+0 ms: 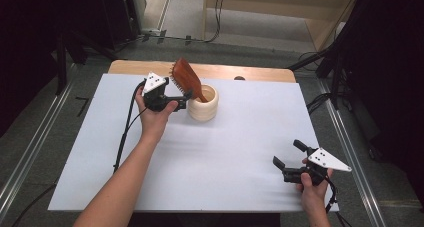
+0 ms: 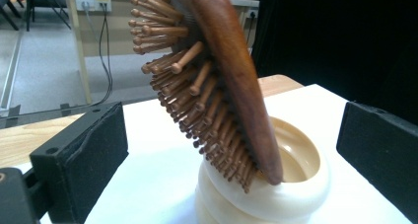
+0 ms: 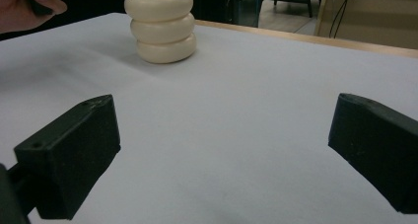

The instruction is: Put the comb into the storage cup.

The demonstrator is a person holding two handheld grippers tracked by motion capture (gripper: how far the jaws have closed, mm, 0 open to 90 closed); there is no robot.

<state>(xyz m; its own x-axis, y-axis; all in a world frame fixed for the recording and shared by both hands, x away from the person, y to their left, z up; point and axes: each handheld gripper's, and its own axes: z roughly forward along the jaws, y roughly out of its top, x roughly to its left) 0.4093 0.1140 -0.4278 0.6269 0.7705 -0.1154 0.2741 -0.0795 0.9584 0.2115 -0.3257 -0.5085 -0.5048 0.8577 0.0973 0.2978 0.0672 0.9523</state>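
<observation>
Your forearms are bare, no sleeves. Each gripper (image 1: 186,98) is black, with two blocky matte jaws; a small round hole marks the left one. Behind the jaws sits a grey triangular plate with dark dots, and a black cable trails back.

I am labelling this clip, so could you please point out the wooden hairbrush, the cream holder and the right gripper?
wooden hairbrush (image 2: 231,71), left gripper view, on its smooth wooden back.
cream holder (image 3: 160,31), right gripper view, on its middle ring.
right gripper (image 1: 287,154), high view, midway between its open jaws.

High view overhead; gripper views low, sharing cream holder (image 1: 203,109).
</observation>
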